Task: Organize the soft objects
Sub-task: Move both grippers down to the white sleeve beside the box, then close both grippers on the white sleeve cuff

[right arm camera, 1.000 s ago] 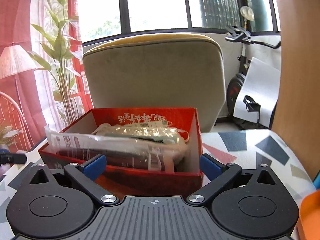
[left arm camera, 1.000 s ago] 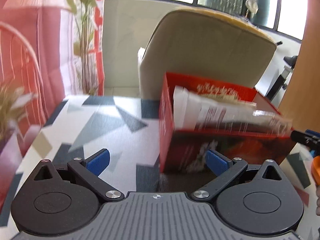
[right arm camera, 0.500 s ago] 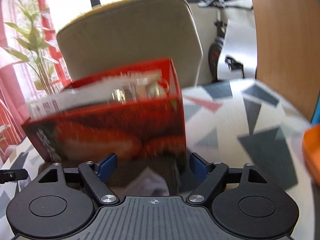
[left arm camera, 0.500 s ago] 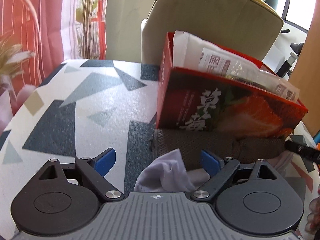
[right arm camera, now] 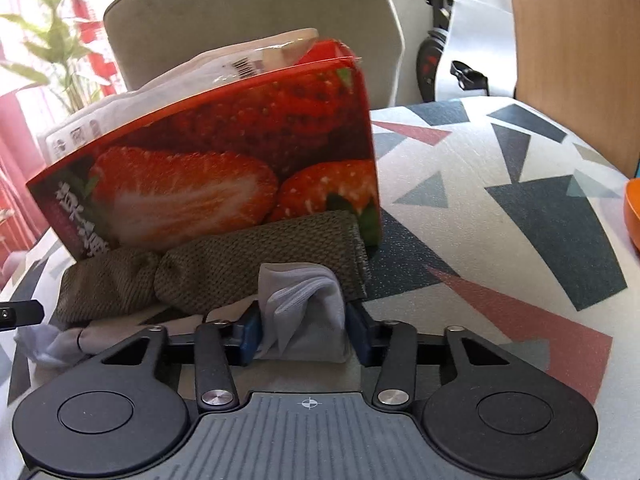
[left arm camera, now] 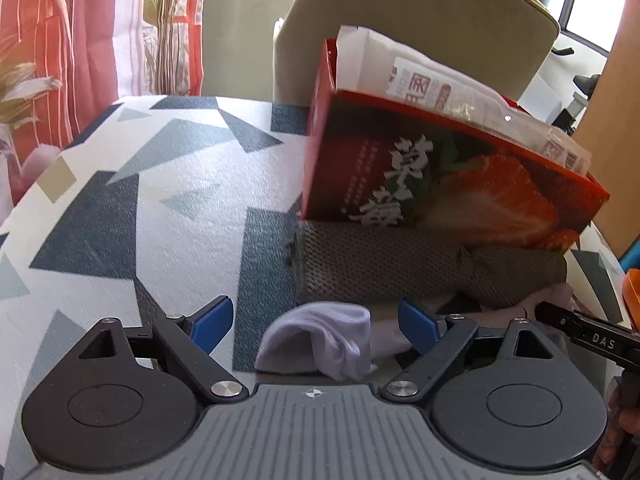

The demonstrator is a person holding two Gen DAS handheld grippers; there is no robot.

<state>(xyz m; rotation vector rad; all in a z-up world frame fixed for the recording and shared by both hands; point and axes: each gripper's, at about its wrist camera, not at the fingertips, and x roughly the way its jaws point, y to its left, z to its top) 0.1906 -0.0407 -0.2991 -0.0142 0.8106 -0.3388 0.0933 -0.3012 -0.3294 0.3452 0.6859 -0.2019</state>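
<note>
A red strawberry box (left arm camera: 440, 168) (right arm camera: 224, 168), stuffed with plastic-wrapped packs, leans tilted on a rolled olive mesh cloth (left arm camera: 400, 268) (right arm camera: 224, 272). In front of the roll lies white fabric. One bunched white end (left arm camera: 320, 340) sits between the wide-apart jaws of my left gripper (left arm camera: 316, 322), which is open and not touching it. My right gripper (right arm camera: 304, 332) has its jaws closing, and the blue pads (right arm camera: 250, 332) press another bunched white piece (right arm camera: 304, 304) from both sides. A right-gripper finger (left arm camera: 592, 336) shows at the right of the left wrist view.
The table (left arm camera: 168, 200) (right arm camera: 500, 208) wears a cloth with grey, blue and red triangles. A beige chair back (left arm camera: 420, 20) stands behind the box. An orange object (right arm camera: 634, 216) sits at the right edge. Red curtains and plants (left arm camera: 168, 20) are at the left.
Both grippers have sunk toward the table, so the views dropped from the box's top to its front. The right jaws narrowed onto the white piece. The left jaws narrowed only slightly.
</note>
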